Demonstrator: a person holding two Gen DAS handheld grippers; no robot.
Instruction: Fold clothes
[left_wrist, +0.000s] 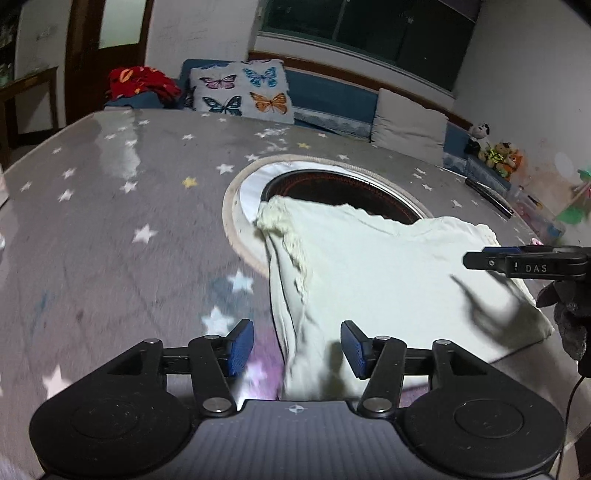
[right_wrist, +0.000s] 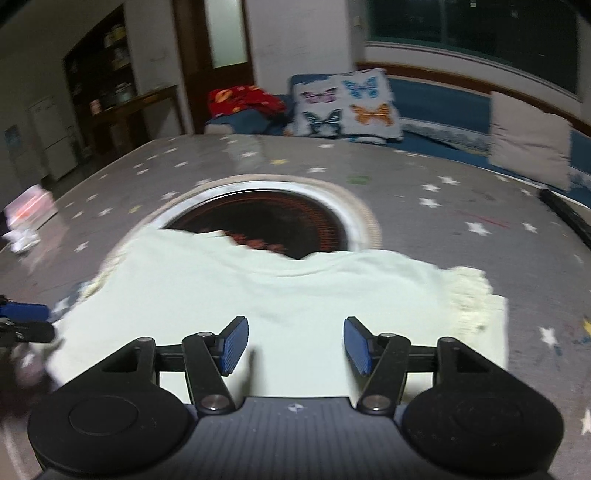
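Pale folded garment (left_wrist: 388, 280) flat on star-patterned table cover (left_wrist: 110, 221), far edge over round burner (left_wrist: 332, 192). Left gripper (left_wrist: 297, 347) and right gripper (right_wrist: 295, 345) – jaws apart, nothing between pads, both just above garment's near edge.

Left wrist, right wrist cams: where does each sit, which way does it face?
Left wrist: on the left gripper, aimed down over the garment's left edge; right gripper enters at right.
Right wrist: on the right gripper, above the garment's middle; left gripper at left edge.
Shared: garment, round opening, butterfly pillow.
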